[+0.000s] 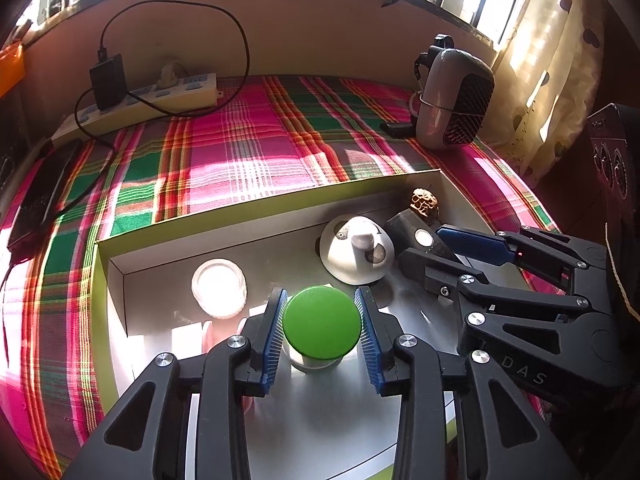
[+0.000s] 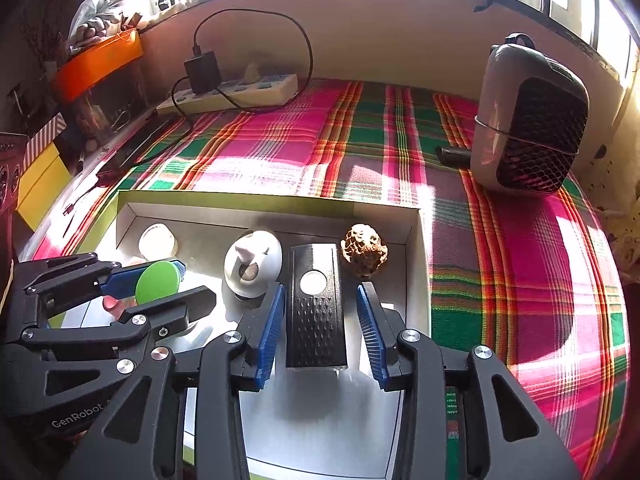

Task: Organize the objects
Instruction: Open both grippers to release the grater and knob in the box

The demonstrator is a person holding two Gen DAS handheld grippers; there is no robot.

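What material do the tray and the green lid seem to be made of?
Tray: likely cardboard, matte; thin folded walls, white inside and yellow-green outside. Green lid: probably plastic, smooth with a low sheen; an even colour and a rounded moulded edge. Neither can be told for certain from the look alone.

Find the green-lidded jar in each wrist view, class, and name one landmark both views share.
Left wrist view: green-lidded jar low centre, between the left hand-held gripper's blue pads.
Right wrist view: lower left, inside the tray.
Shared landmark: the grey heater on the plaid cloth.
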